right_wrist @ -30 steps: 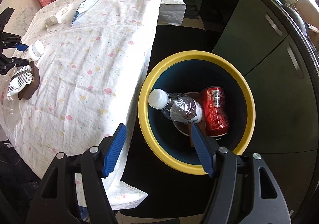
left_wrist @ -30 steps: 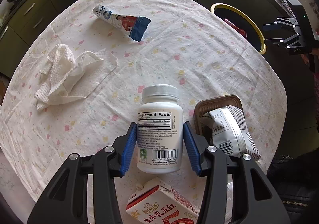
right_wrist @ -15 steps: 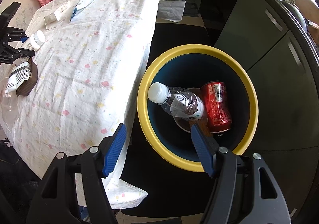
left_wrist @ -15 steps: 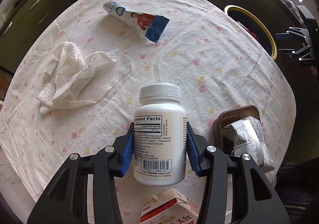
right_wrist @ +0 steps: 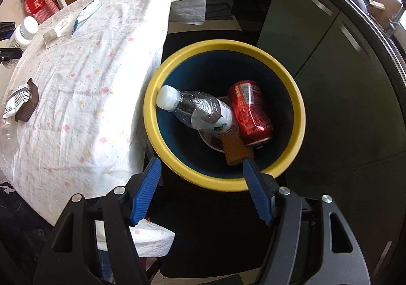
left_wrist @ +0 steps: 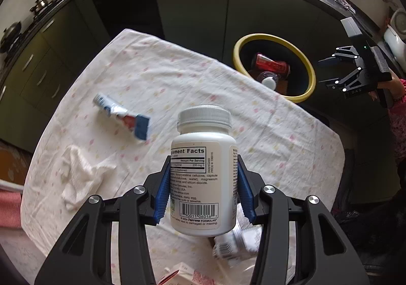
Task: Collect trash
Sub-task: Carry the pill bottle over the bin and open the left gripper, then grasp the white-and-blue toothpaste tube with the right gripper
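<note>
From your left wrist, your left gripper [left_wrist: 203, 189] has its ribbed blue jaws clamped on the smooth white supplement bottle [left_wrist: 203, 178], held above the floral-clothed desk [left_wrist: 177, 87]; a crinkled foil wrapper [left_wrist: 121, 120] and a nubby paper towel [left_wrist: 81, 173] lie beyond it. A second ago the bottle sat lower, and the yellow-rimmed bin [left_wrist: 275, 66] showed only its edge. From your right wrist, your right gripper [right_wrist: 201, 189] hangs empty, jaws wide, over that round bin, which holds a crushed clear plastic bottle [right_wrist: 200, 110] and a dented red can [right_wrist: 250, 112]; it now sits nearer the frame's centre.
</note>
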Demonstrator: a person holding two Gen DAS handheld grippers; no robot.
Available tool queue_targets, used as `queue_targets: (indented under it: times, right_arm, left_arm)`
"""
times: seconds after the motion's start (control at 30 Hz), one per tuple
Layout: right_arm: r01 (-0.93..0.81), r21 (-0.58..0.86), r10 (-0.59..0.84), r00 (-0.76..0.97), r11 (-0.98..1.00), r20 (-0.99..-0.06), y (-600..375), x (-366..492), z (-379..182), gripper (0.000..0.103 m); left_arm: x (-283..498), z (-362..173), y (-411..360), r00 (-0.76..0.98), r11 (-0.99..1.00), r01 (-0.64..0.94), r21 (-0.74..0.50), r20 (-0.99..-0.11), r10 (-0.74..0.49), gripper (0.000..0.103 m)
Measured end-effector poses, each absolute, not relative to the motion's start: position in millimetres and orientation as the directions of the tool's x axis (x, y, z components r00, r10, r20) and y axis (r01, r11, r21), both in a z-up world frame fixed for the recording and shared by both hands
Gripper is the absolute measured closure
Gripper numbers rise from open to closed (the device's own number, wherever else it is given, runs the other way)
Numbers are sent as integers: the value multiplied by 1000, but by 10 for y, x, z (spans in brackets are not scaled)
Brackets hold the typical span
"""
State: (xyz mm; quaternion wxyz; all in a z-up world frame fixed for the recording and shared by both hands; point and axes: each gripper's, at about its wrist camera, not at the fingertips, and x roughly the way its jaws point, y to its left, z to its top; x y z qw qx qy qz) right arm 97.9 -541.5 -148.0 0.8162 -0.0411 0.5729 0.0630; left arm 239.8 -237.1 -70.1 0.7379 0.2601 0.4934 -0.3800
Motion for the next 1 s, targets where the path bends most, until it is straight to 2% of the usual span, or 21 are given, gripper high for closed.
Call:
queue_targets:
  times: [0.33,0.6,0.7,0.77,1.0]
  right_arm:
    - [-17,27,31,331,999,-943,-5968,550,-1592,39]
    - [51,50,30,324,997,-946,-6215,329,-1680,39]
    - [69,57,32,322,996,-946,-6278,274,-1715,39]
    - [79,62,33,326,995,-945,-6293,263,-1723,39]
    - [70,84,55,342,994,-938,-6226,258,-1733,39]
  left_arm:
    - [2152,-828,-4031,109,300,954,-5,-925,-365,56]
    - [2028,-1150,-5016,45,165,986,-13,-938,-343,56]
    - [2071,-1249,-5248,28,162,986,-30,-938,-346,56]
    - [2115,-1242,-5345,40,174,984,-25,-933,-357,47]
    - [2189,-676,-4926,123,256,967,-4,-868,-481,38]
